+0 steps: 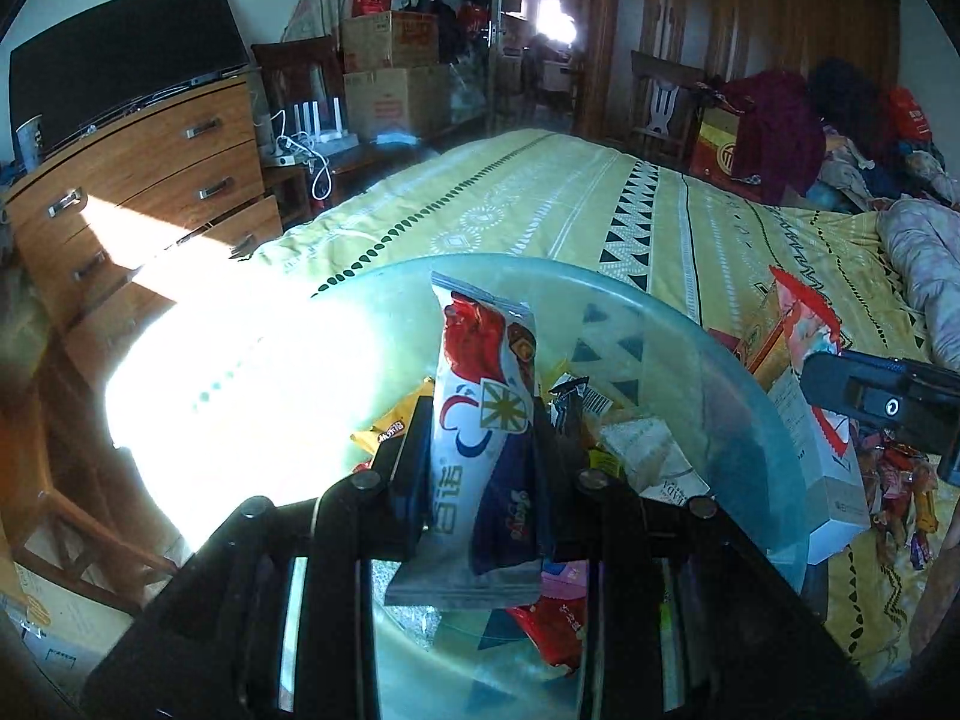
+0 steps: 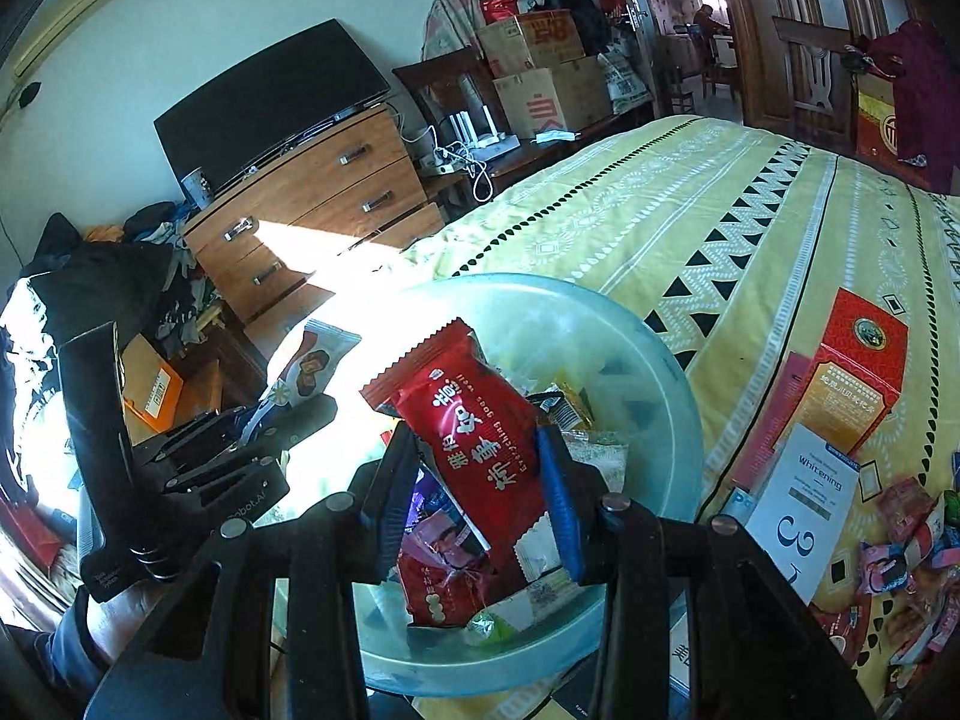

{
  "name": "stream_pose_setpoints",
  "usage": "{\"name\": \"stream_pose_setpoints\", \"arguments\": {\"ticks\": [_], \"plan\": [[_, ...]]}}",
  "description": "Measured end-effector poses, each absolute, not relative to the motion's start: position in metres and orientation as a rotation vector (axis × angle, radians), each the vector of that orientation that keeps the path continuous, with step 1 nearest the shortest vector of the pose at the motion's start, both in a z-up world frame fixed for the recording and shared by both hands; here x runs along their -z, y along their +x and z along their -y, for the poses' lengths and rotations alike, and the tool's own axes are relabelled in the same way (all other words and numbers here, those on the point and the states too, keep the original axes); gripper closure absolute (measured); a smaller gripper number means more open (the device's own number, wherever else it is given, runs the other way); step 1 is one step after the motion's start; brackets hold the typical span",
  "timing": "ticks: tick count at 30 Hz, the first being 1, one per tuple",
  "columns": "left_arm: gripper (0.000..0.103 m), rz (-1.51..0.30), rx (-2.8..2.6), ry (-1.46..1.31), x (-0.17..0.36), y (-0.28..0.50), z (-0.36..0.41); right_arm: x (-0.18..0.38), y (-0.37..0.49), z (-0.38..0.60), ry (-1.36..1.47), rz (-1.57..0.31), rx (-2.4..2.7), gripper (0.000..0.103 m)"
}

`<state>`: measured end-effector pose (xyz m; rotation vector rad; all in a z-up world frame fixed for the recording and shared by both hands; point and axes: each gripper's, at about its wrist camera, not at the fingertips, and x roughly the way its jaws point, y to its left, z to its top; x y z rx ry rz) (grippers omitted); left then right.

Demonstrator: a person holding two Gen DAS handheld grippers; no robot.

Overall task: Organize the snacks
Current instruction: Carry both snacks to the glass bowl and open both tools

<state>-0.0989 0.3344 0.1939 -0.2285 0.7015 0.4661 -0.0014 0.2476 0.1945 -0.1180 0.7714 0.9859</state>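
Left wrist view: both grippers carry snacks over the bowl [image 1: 690,324].

The left gripper [image 1: 483,450] is clenched on a white-and-red packet [image 1: 480,408] at its lower half, long axis upright, top end pointing away toward the bed [image 1: 540,198]. The right gripper [image 2: 480,480] clamps a red packet [image 2: 474,444] across its middle, long axis tilted, top corner pointing up-left. Both hang above the bowl, which already holds wrappers [image 2: 456,576]. Risk, as I judge it: the two packets are close together, so releasing both at once could knock one off the rim onto the bed; the tall packet, held low, could also tip outward.
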Motion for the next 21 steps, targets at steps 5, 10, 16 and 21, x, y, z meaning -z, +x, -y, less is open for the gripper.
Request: {"name": "stream_pose_setpoints", "arguments": {"ticks": [5, 10, 16, 21], "plan": [[0.075, -0.701, -0.458, -0.228, -0.196, -0.098, -0.338, -0.195, -0.002, -0.25, -0.125, -0.77, -0.983, 0.06], [0.075, -0.706, -0.456, -0.232, -0.194, -0.099, -0.342, -0.191, 0.001, -0.253, -0.133, -0.778, -0.984, 0.06], [0.074, -0.725, -0.459, -0.232, -0.191, -0.098, -0.346, -0.187, 0.001, -0.259, -0.144, -0.788, -0.984, 0.059], [0.07, -0.75, -0.478, -0.221, -0.185, -0.096, -0.347, -0.182, 0.001, -0.265, -0.158, -0.796, -0.982, 0.055]]}}
